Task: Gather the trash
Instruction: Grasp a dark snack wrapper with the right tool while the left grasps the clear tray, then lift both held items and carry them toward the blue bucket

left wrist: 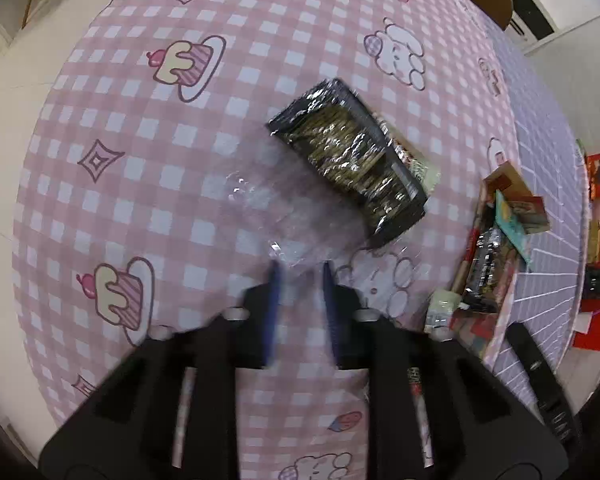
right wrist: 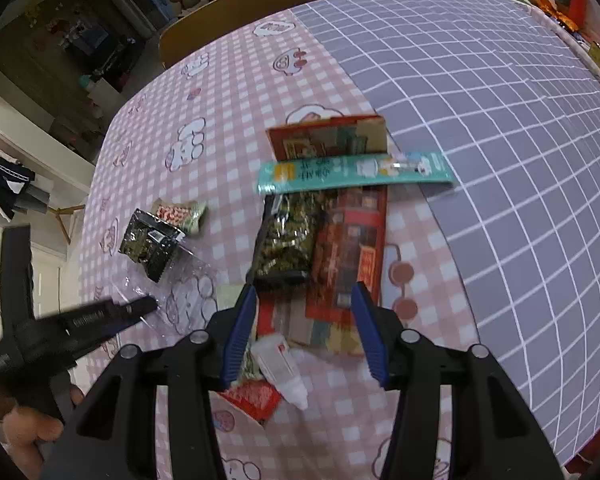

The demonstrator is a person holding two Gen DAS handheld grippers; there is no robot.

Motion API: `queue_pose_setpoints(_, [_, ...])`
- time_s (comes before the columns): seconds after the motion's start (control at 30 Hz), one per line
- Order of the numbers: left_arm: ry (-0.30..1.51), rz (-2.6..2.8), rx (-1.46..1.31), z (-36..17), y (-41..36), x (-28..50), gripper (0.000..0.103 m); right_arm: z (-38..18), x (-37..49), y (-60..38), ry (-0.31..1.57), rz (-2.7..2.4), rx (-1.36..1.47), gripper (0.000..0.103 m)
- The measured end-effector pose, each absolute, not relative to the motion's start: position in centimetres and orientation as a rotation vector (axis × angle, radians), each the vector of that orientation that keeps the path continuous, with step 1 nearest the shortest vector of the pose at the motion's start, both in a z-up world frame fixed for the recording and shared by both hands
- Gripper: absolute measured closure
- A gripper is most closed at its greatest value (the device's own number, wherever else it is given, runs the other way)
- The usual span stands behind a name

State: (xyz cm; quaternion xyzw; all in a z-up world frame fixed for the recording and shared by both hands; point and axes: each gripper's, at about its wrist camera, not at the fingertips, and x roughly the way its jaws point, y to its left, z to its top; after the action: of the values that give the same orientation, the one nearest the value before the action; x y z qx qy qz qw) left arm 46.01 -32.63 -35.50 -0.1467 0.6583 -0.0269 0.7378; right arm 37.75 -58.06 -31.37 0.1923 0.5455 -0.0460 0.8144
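Fingers [left wrist: 274, 308] of left gripper [left wrist: 300, 270] blue-padded, narrow gap between them, tips at the near edge of a clear plastic wrapper [left wrist: 284, 208] lying flat on the pink checked tablecloth [left wrist: 100, 208]; can't tell if the film is actually pinched. Black foil snack pack [left wrist: 350, 160] sits just beyond the wrapper, touching or overlapping its far edge. Pile of trash to the right: red carton [left wrist: 504, 178], teal packet [left wrist: 510, 222], more wrappers under them, near the seam with the grey grid cloth [left wrist: 548, 240].

Right wrist view: right gripper [right wrist: 304, 300] spread wide, nothing between the pads, hovering over the pile. Dark green-gold snack bag [right wrist: 288, 236] ahead of the left pad, red carton [right wrist: 348, 248] beside it, teal packet [right wrist: 356, 170] lying across both. White tube [right wrist: 282, 368] and small red wrapper [right wrist: 254, 396] below the jaws. Left gripper [right wrist: 144, 306] visible at left, tip on the clear wrapper [right wrist: 188, 292]; black foil pack [right wrist: 150, 244] and a red-white candy wrapper [right wrist: 178, 214] beyond it. Wooden chair [right wrist: 244, 4] at far table edge.
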Motion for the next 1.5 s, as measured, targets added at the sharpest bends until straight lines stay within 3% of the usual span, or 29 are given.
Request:
queue_pose_setpoints(0.43, [1.353, -0.086, -0.359, -31.9, -28.0, 44.9, 0.098, -33.9, 43.6, -55.0, 1.236, -0.07, 0.29, 0.054])
queue_pose_setpoints(0.6, [1.346, -0.094, -0.398, -31.5, -26.9, 44.1, 0.098, -34.7, 43.8, -54.1, 1.256, -0.095, 0.232, 0.065])
queue_pose_setpoints(0.73, [1.336, -0.106, -0.452, -31.2, -25.5, 43.8, 0.098, -33.4, 43.3, -53.9, 1.243, -0.051, 0.277, 0.075])
queue_pose_setpoints(1.07, [1.266, -0.171, -0.568, -28.4, -20.5, 42.6, 0.098, -27.6, 41.0, -50.1, 1.156, 0.041, 0.349, 0.077])
queue_pose_setpoints(1.5, [1.213, -0.082, -0.645, -27.0, -6.0, 37.6, 0.098, -25.7, 39.8, -32.9, 1.19, 0.275, 0.31, 0.077])
